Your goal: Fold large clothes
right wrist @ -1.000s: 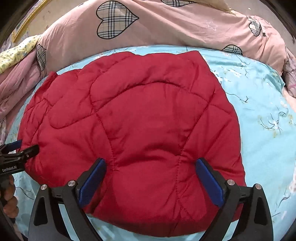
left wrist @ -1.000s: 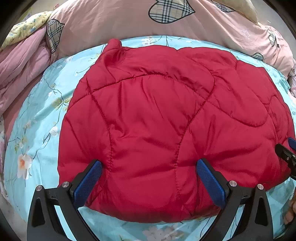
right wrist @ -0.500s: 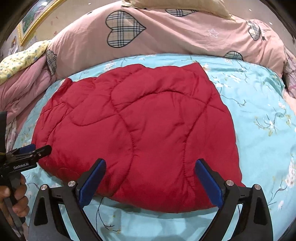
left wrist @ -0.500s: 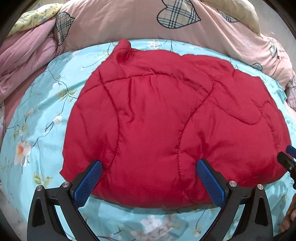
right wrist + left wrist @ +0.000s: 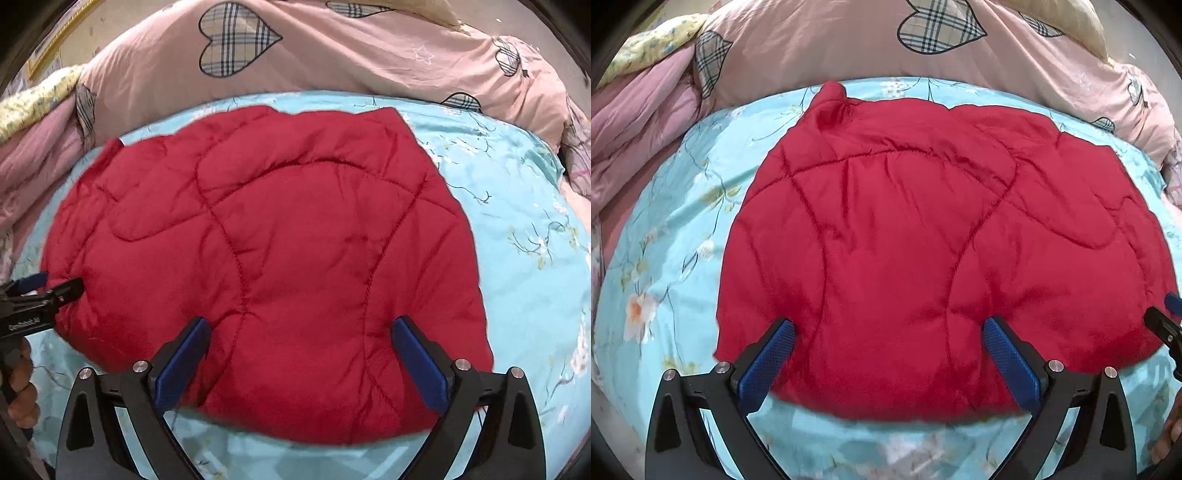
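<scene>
A red quilted padded jacket (image 5: 923, 251) lies folded flat on the light blue floral bedsheet (image 5: 672, 236); it also shows in the right wrist view (image 5: 280, 258). My left gripper (image 5: 888, 328) is open and empty, its blue pads (image 5: 768, 362) spread over the jacket's near edge. My right gripper (image 5: 301, 328) is open and empty too, hovering over the near edge further right. The left gripper's tip shows at the left of the right wrist view (image 5: 55, 291), and the right gripper's tip at the right edge of the left wrist view (image 5: 1163, 325).
A pink duvet with plaid hearts (image 5: 886, 40) is piled along the head of the bed, also seen in the right wrist view (image 5: 332, 51). Bunched pink bedding (image 5: 631, 133) and a yellow floral cloth (image 5: 653, 40) lie at the far left. Bare sheet (image 5: 528, 229) extends right of the jacket.
Both grippers have drawn back and up from the jacket, so more sheet shows in front of its near edge. Both stay open. The jacket lies as before.
</scene>
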A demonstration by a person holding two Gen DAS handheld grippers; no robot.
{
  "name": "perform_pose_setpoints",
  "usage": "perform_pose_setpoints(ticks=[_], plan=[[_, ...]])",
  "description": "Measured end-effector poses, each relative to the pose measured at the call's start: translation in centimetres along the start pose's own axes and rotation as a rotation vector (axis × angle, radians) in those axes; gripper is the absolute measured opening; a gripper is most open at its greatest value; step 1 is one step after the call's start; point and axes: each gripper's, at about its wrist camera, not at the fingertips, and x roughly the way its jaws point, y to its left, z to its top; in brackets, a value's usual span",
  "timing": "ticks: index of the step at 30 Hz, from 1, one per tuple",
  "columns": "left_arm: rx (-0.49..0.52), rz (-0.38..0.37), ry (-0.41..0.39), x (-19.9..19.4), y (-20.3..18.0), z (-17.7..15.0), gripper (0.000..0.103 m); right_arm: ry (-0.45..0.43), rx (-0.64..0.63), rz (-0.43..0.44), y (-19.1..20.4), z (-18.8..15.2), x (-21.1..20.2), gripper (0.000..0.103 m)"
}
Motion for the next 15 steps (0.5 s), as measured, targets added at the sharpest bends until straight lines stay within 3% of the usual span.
perform_pose_setpoints(ticks=[9,15], plan=[[0.005,0.018,0.008,-3.7,0.0,-5.1,0.102,-0.031,0.011,0.069,0.5,-3.4,-4.7,0.100],[0.024,0.057,0.039,-4.6,0.0,-7.8,0.102,0.023,-0.005,0.076,1.3,-6.2,-4.8,0.100]])
